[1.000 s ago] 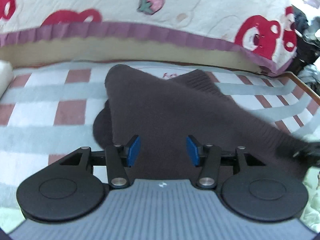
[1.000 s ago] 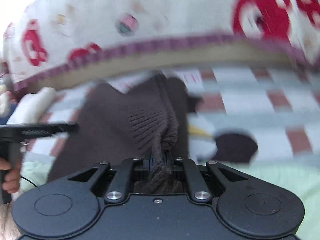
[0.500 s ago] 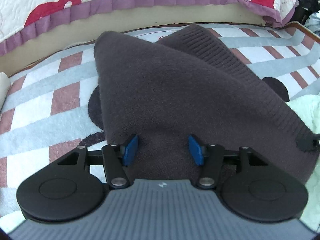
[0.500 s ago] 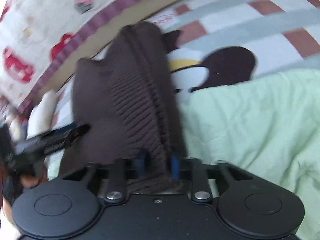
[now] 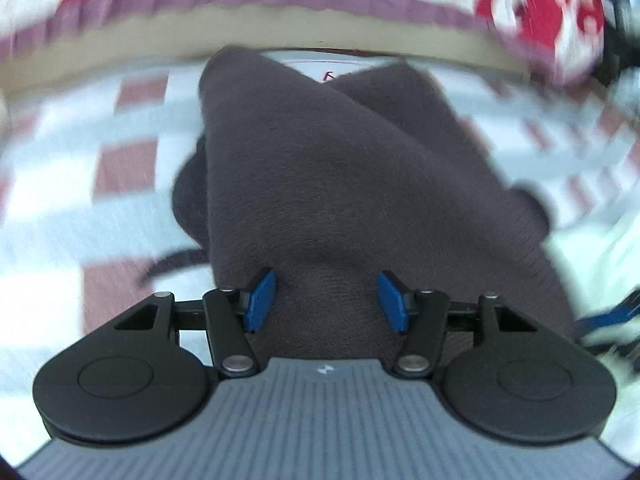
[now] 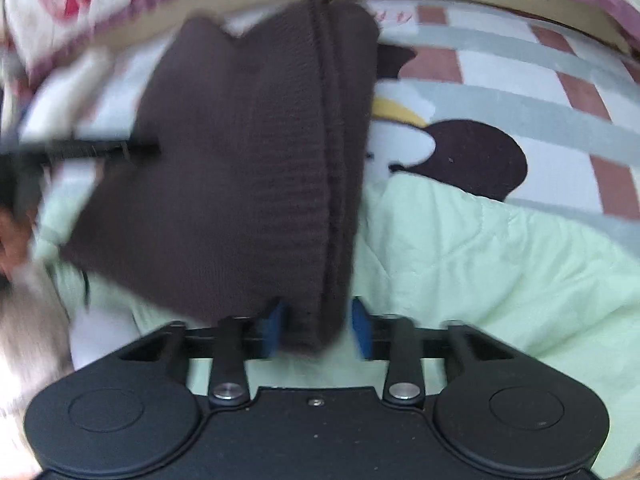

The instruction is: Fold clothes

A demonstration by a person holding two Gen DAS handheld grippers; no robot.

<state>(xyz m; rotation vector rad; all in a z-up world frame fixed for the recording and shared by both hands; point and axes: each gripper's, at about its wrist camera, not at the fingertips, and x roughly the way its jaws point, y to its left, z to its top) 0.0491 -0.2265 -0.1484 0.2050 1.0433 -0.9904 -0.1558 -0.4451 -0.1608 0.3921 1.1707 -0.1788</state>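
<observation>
Checked bedding [image 5: 128, 168] in white, grey and brick red forms the work surface, with a quilt [image 5: 520, 4] printed in red and edged in purple along its far side and a pale green blanket [image 6: 500, 272] at the near right. Brown knitted sweater [image 5: 340, 168] lies folded on the bedding, one layer crossing over another, its ribbed hem [image 6: 336, 152] running toward the right-hand camera. Left tongs [image 5: 327, 301] stand spread, blue pads [image 5: 260, 298] apart, directly over the near edge of the sweater, whose fabric fills the gap without either pad pressing it. Right tongs [image 6: 316, 326] are opening; the hem's end sits between the pads [image 6: 362, 328], clear of the right-hand pad. Motion blur softens both views.
</observation>
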